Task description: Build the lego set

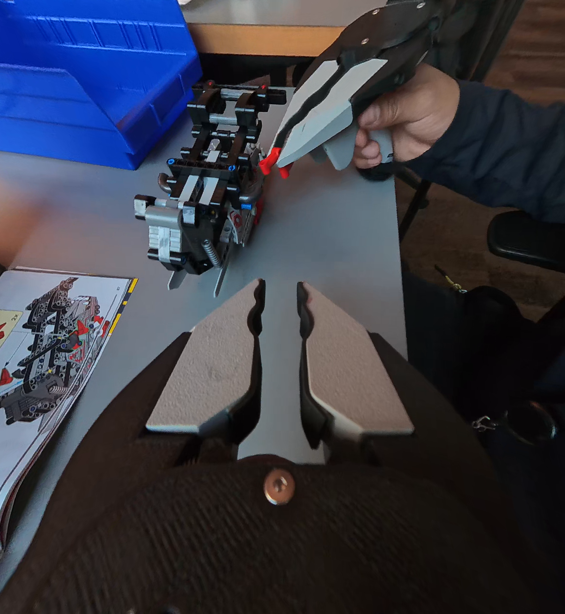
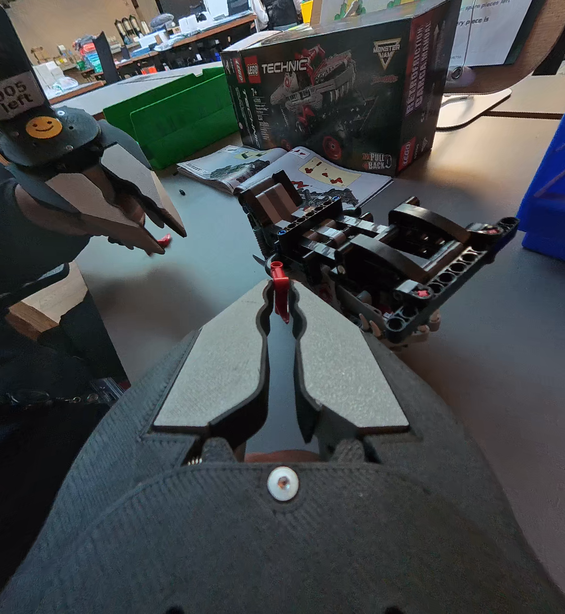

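The part-built black and grey lego model [image 1: 208, 186] lies on the grey table [image 1: 324, 249]; it also shows in the right wrist view [image 2: 374, 252]. My right gripper [image 2: 279, 285] is shut on a small red lego piece [image 2: 280, 299] and holds it right at the model's near side. In the left wrist view the right gripper [image 1: 279, 159] comes in from the upper right with the red piece [image 1: 269, 163] at its tips. My left gripper [image 1: 280, 289] is open, just in front of the model's end. Another red piece [image 2: 164, 240] shows by the left gripper's tips [image 2: 171, 237]; I cannot tell if they touch.
A blue bin [image 1: 75, 83] stands behind the model on the left. The open instruction booklet [image 1: 41, 365] lies at the left. The set's box [image 2: 334, 89] and a green bin [image 2: 174, 116] stand beyond. A small black pin [image 2: 182, 192] lies loose. The table edge [image 1: 399, 232] runs close on the right.
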